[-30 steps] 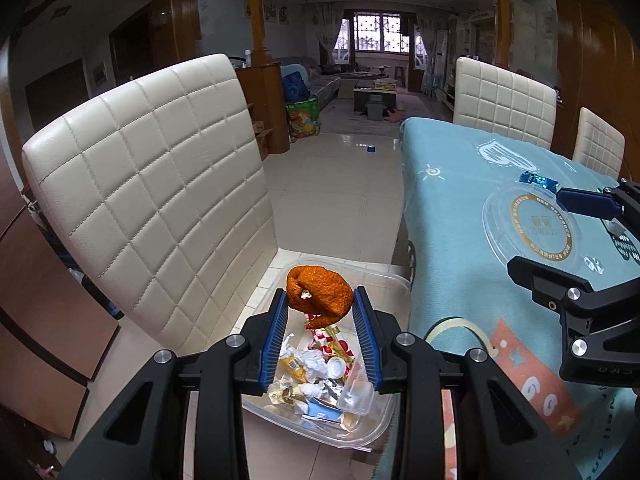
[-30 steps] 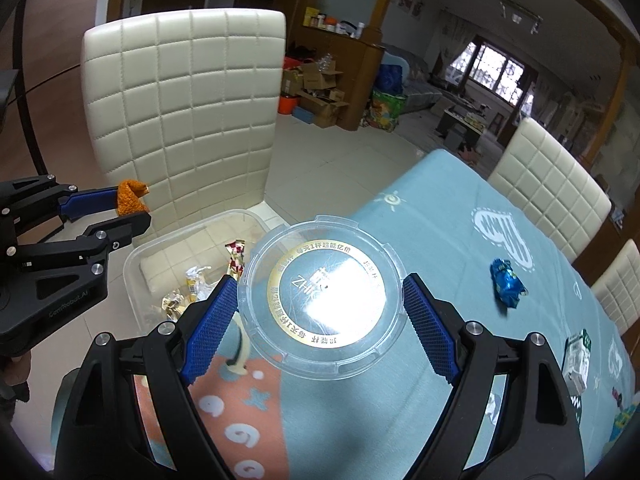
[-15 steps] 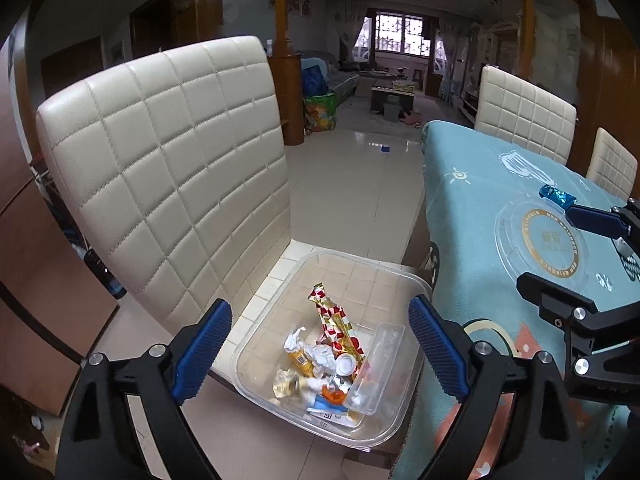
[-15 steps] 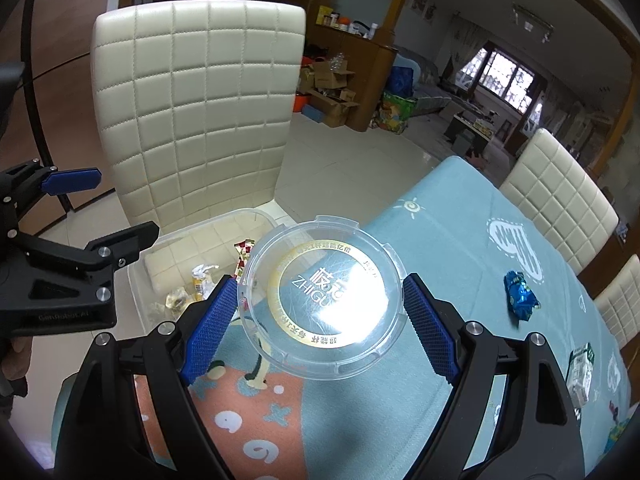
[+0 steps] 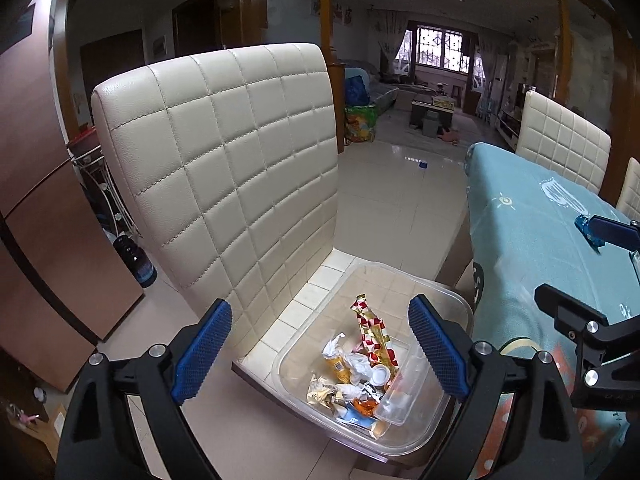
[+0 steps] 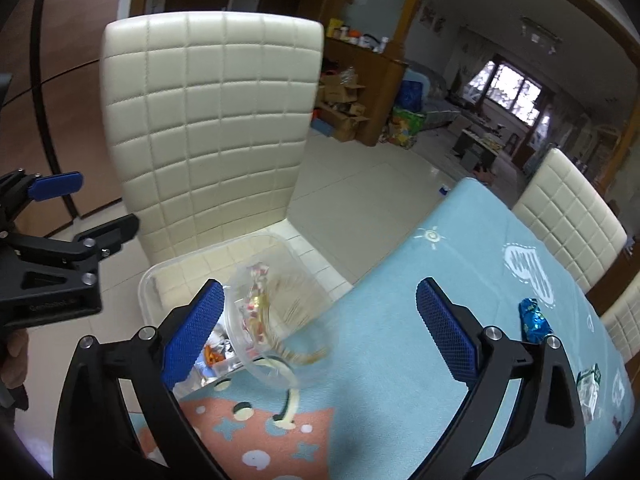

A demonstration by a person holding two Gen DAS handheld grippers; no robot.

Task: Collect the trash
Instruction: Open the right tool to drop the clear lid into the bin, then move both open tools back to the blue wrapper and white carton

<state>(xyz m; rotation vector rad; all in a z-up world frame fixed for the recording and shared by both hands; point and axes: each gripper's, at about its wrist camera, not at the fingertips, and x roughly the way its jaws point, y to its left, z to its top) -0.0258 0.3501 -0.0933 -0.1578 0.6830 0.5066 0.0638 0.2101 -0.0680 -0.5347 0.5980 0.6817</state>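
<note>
A clear plastic bin sits on a cream chair seat and holds wrappers, tissue and an orange scrap. My left gripper is open and empty above the bin. My right gripper is open; a clear round lid with a gold label is blurred in mid-air between its fingers, tilted, over the bin's edge. A blue wrapper and a white-green packet lie on the table.
The cream quilted chair back rises behind the bin. The teal-clothed table lies to the right, with more cream chairs on its far side. Tiled floor stretches beyond.
My left gripper opened and dropped the orange scrap into the bin. My right gripper opened and let go of the round lid, which now falls toward the bin.
</note>
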